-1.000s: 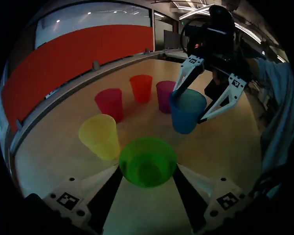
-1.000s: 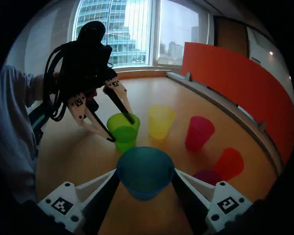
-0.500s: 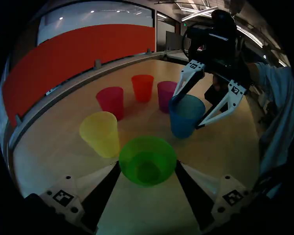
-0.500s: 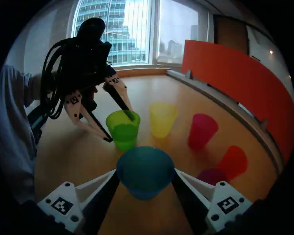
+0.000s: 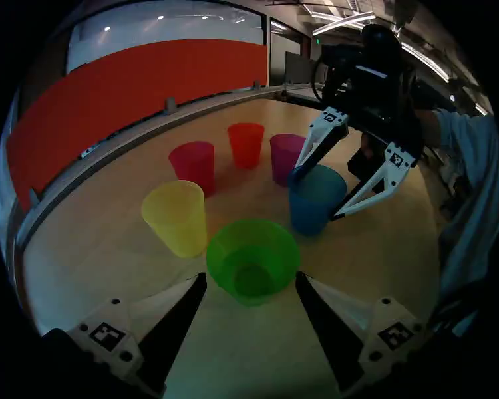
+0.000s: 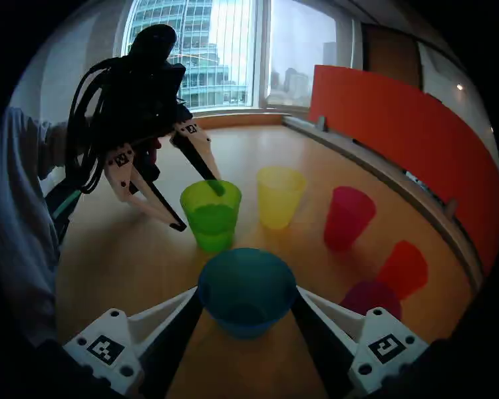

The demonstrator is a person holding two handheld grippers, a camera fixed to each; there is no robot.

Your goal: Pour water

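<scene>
On the table (image 5: pixel 389 256), left tongs (image 5: pixel 249 275) sit open around the green cup (image 6: pixel 211 216); right tongs (image 6: pixel 246 291) squeeze the blue cup (image 5: pixel 316 199).

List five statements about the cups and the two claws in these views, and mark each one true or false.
1. Six cups are in view: green cup, yellow cup, pink cup, orange cup, purple cup, blue cup. True.
2. The green cup sits between the fingers of the left claw. True.
3. The yellow cup lies on its side. False: it stands upright.
4. The purple cup sits between a claw's fingers. False: the right claw has the blue cup between its fingers.
5. The cups stand on a black cloth. False: they are on a pale wooden table.
</scene>
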